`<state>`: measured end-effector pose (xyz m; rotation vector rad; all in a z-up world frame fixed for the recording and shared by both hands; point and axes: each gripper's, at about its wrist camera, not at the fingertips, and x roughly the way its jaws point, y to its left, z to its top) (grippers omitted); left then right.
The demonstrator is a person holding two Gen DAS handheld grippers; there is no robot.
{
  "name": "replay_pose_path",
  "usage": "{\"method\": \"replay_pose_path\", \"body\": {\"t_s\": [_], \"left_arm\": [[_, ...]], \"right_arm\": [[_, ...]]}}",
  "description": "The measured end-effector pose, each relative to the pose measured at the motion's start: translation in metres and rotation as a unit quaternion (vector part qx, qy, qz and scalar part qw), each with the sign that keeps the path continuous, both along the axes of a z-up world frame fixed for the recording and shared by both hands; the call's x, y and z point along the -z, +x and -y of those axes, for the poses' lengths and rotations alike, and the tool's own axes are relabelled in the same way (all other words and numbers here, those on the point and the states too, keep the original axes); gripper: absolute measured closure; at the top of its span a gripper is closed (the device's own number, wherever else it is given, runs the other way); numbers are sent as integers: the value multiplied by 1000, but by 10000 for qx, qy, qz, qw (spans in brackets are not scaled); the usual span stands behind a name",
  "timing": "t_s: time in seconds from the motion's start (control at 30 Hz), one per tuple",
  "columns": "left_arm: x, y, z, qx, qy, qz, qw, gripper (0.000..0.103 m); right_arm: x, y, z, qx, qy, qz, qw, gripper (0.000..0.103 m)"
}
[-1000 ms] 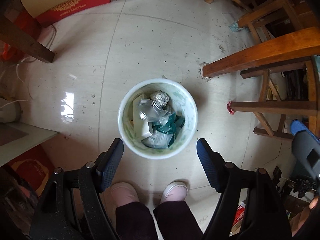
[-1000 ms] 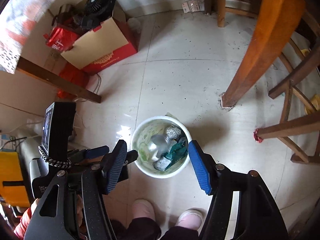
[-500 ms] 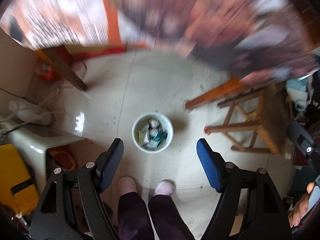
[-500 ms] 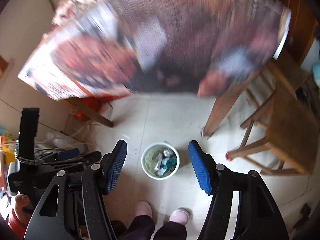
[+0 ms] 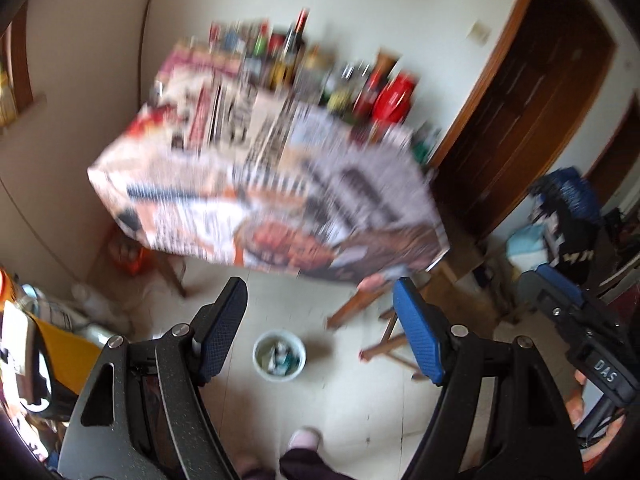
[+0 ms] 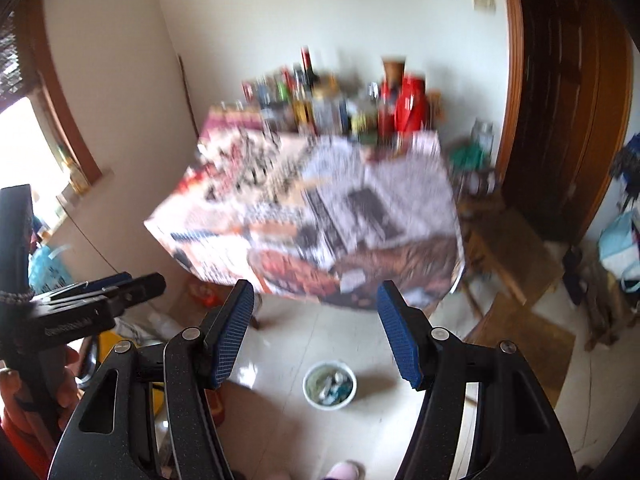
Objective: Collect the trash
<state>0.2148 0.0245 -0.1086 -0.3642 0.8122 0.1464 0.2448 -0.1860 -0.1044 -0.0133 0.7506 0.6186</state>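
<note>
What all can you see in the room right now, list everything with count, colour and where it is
trash bin: one, white, on the floor in front of the table, trash inside
table: one, covered in printed paper, against the far wall, blurred
bottles and jars: many, mixed colours, along the table's far edge, too blurred to count
red container: one, red, at the right end of that row
wooden stool: one, brown, right of the table
door: one, dark brown wood, on the right
slipper: one clearly seen, pink, bottom edge
left claw: one, black with blue pads, open, empty
right claw: one, black with blue pads, open, empty
</note>
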Motion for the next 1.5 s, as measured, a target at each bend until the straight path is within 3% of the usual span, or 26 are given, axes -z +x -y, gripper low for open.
{"method": "replay_pose_path", "body": {"t_s": [0.17, 0.33, 0.37, 0.47, 0.67, 1.0, 1.5], "left_arm": [[-74, -55, 11, 175, 491, 906, 9945, 29], [-118, -111, 16, 390, 745, 1628, 9831, 28], [-124, -119, 16, 407, 787, 1685, 9817, 22], [-137, -149, 13, 403, 905, 1868, 9774, 11], [-149, -188, 3, 369, 958, 2016, 9741, 6], [-148, -210, -3, 282, 919, 1954, 9760, 6], [-142, -210, -3, 379, 912, 1906, 9767, 6]], "right_arm": [[-63, -46, 17, 257, 338, 640, 9970, 43], [-102, -92, 20, 396, 662, 1129, 9906, 43], [-107, -102, 19, 385, 714, 1202, 9894, 43], [-114, -123, 15, 423, 755, 1404, 9863, 26], [-121, -159, 8, 668, 554, 1833, 9792, 1], [-121, -182, 8, 573, 426, 1760, 9818, 1], [-121, -188, 16, 575, 401, 1656, 9837, 1]]}}
